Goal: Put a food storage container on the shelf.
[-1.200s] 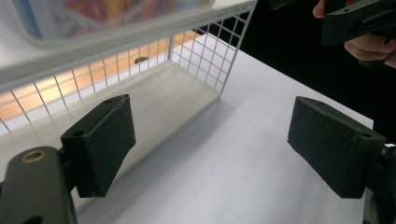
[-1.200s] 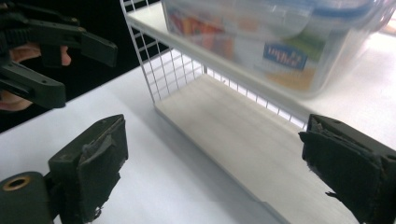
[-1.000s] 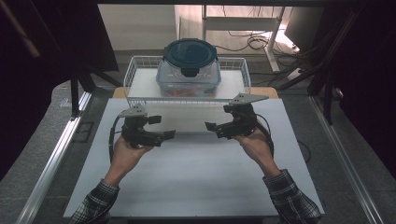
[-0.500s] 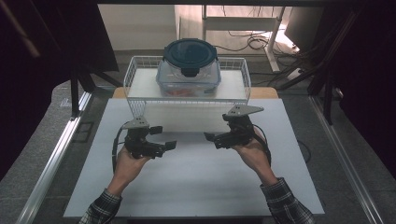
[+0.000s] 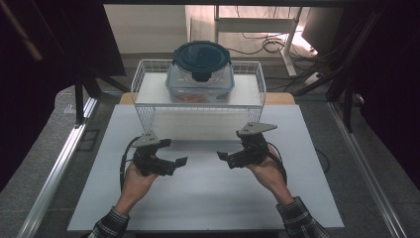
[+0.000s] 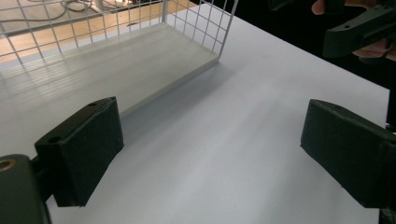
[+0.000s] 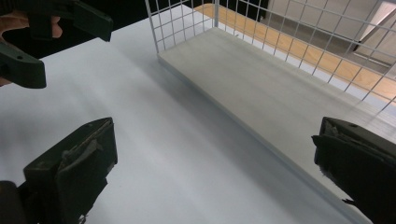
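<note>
A clear box with a dark teal lid (image 5: 200, 73) stands on top of a white wire rack (image 5: 153, 94) at the back of the white table mat (image 5: 208, 203). My left gripper (image 5: 177, 163) hovers low over the mat in front of the rack's left side. Its jaws have just been opening and nothing lies between them (image 6: 210, 158). My right gripper (image 5: 224, 157) faces it from the right, open and empty (image 7: 215, 172). The two sets of fingertips point at each other a short gap apart. The rack's lower white board (image 6: 116, 60) (image 7: 261, 74) lies just beyond both grippers.
The person's hands in plaid sleeves (image 5: 302, 223) come in from the front edge. A wooden tabletop edge (image 5: 280, 98) shows behind the mat. Metal rails (image 5: 59, 163) run along the left and right sides. Cables and a desk frame (image 5: 262, 44) sit on the floor behind.
Both hands have come down and back toward the person, away from the rack. The left jaws stand a little wider.
</note>
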A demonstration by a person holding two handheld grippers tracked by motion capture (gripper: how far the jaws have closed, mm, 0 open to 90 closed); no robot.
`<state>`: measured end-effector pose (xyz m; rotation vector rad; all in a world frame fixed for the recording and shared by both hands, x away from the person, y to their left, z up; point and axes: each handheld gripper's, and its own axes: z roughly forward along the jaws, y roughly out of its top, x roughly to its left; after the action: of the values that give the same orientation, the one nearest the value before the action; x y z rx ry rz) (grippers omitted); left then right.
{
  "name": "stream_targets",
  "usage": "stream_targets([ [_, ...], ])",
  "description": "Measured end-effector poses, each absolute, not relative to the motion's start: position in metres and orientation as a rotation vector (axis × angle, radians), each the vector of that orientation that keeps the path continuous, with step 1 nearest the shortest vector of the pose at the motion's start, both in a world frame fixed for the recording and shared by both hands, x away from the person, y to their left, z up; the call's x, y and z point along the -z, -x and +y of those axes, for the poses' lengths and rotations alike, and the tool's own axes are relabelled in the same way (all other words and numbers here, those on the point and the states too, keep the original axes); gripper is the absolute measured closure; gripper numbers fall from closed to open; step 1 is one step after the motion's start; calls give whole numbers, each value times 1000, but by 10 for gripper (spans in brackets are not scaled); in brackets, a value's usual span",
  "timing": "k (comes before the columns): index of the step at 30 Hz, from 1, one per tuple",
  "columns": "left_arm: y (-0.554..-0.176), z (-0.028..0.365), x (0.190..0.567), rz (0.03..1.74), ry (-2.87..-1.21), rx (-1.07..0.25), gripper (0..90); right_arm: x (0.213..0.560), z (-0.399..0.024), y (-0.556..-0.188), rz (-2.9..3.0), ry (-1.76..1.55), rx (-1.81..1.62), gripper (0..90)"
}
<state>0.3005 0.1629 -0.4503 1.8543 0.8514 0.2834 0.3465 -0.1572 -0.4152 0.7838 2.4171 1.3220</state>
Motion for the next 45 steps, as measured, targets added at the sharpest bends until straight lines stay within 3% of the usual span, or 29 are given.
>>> stream_targets([
  [45, -254, 172, 499, 872, -1942, -319, 18, 466, -182, -297, 2423, -783, -1235, 0],
])
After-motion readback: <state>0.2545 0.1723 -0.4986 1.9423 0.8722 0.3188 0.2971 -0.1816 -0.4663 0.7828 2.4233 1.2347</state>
